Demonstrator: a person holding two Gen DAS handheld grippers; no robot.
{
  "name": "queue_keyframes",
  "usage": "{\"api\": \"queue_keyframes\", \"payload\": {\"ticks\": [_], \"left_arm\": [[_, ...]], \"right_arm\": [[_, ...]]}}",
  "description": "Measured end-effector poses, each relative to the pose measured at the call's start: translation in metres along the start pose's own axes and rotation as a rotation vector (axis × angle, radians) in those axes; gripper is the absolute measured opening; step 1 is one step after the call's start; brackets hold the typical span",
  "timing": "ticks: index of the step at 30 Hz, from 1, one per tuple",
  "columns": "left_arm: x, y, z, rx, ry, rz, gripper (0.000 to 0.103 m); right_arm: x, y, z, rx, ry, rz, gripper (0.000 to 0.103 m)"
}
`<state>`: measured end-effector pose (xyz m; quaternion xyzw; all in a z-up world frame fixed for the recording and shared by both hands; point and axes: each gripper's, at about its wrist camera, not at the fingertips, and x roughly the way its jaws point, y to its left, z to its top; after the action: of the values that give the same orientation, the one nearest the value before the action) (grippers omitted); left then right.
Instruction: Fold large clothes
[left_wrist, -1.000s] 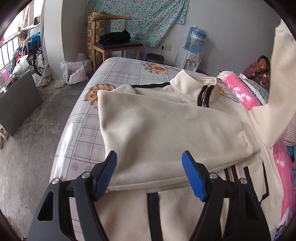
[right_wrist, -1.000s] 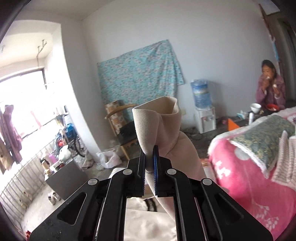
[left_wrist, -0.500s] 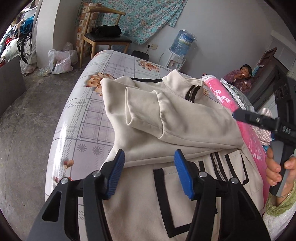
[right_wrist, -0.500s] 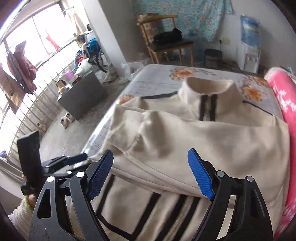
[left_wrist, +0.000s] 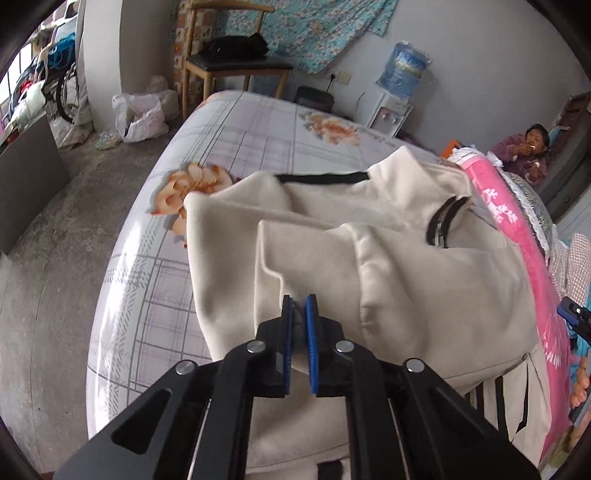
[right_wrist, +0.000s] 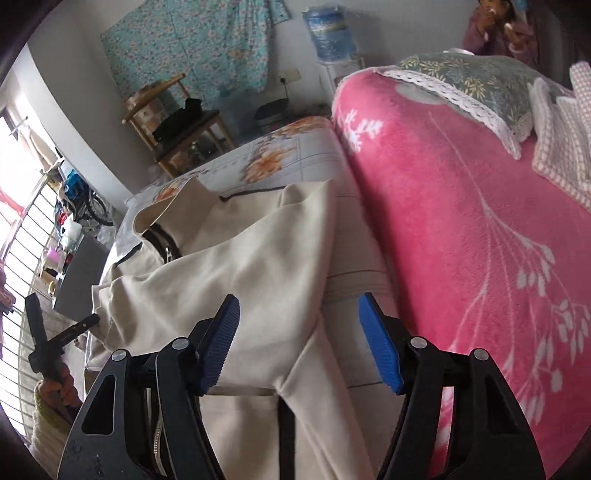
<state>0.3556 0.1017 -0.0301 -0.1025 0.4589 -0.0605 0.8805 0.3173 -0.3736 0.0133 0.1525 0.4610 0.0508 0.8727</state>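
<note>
Jacket (left_wrist: 436, 280): it is big and cream, with black stripes and a zip, and it lies spread on the bed (left_wrist: 236, 147). Its long way runs from the collar, far from the tools, down to the hem, which is close to the person holding them. A sleeve is already folded across the chest.

The left tool (left_wrist: 299, 314) sits right over the near edge of that folded part. Its blue pads have just been closing and are now pinched on a bit of the cream cloth. So the left tool is the one that has the jacket.

The right tool (right_wrist: 299, 339) has just been closing a little too, but its pads are wide apart and they press on nothing. The jacket's side edge and some bare bed show in the gap between them. The jacket lies mostly toward the left pad, and the pink blanket (right_wrist: 461, 206) rises just beside the right pad.

I think the next move is to lift the near part and fold it toward the collar. For that, the right tool needs to catch the jacket's edge on its own side, so both sides rise together.

The left view shows the whole folded sleeve, the collar and the pinch. It shows only a small tip of the other tool at the right edge. The right view shows the jacket's edge next to the pink blanket, and a hand (right_wrist: 55, 384) holding the left tool's handle.
</note>
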Motion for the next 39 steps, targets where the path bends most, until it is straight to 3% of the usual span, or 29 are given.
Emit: {"api": "queue_keyframes", "payload": {"ticks": [3, 5, 11, 13, 15, 17, 21, 26, 28, 29, 30, 31, 33, 36, 39], "left_arm": [[-0.039, -0.014, 0.002, 0.067, -0.109, -0.027, 0.006], [-0.053, -0.013, 0.003, 0.061, -0.142, -0.033, 0.006], [-0.013, 0.012, -0.019, 0.003, -0.003, 0.027, 0.006], [-0.004, 0.015, -0.029, 0.005, 0.015, 0.036, 0.006], [-0.002, 0.015, -0.033, 0.015, 0.011, 0.040, 0.006], [-0.010, 0.013, -0.031, 0.026, -0.020, 0.034, 0.006], [-0.035, -0.001, -0.023, 0.086, -0.117, 0.059, 0.006], [0.000, 0.000, -0.038, 0.139, 0.019, 0.170, 0.006], [-0.002, 0.001, -0.042, 0.150, 0.000, 0.171, 0.008], [-0.005, 0.001, -0.041, 0.145, -0.002, 0.171, 0.009], [-0.009, 0.002, -0.039, 0.138, -0.006, 0.165, 0.009], [-0.015, 0.003, -0.036, 0.134, -0.020, 0.159, 0.009], [-0.029, 0.001, -0.031, 0.140, -0.069, 0.178, 0.009], [-0.043, -0.011, -0.018, 0.149, -0.122, 0.113, 0.009], [-0.027, -0.034, -0.007, 0.194, -0.091, 0.103, 0.009]], "right_arm": [[0.009, -0.009, 0.008, 0.006, 0.007, -0.012, 0.054], [0.018, -0.006, 0.015, 0.000, 0.018, -0.010, 0.053], [0.066, 0.006, 0.027, -0.032, 0.071, -0.048, 0.046], [0.082, 0.007, 0.030, -0.036, 0.095, -0.080, 0.035], [0.092, 0.006, 0.031, -0.037, 0.115, -0.092, 0.006], [0.090, 0.004, 0.033, -0.027, 0.095, -0.080, 0.004], [0.067, 0.011, 0.033, -0.060, 0.003, -0.073, 0.003], [0.089, 0.001, 0.030, -0.045, 0.057, -0.105, 0.005], [0.096, -0.007, 0.029, -0.018, 0.092, -0.097, 0.006], [0.094, -0.010, 0.031, -0.008, 0.094, -0.086, 0.013], [0.089, -0.010, 0.033, -0.005, 0.087, -0.091, 0.030], [0.080, -0.011, 0.035, -0.010, 0.060, -0.119, 0.036], [0.060, -0.009, 0.040, -0.035, -0.001, -0.123, 0.037], [0.043, 0.007, 0.045, -0.101, -0.036, -0.068, 0.037], [0.057, 0.041, 0.044, -0.226, 0.000, -0.044, 0.039]]}}
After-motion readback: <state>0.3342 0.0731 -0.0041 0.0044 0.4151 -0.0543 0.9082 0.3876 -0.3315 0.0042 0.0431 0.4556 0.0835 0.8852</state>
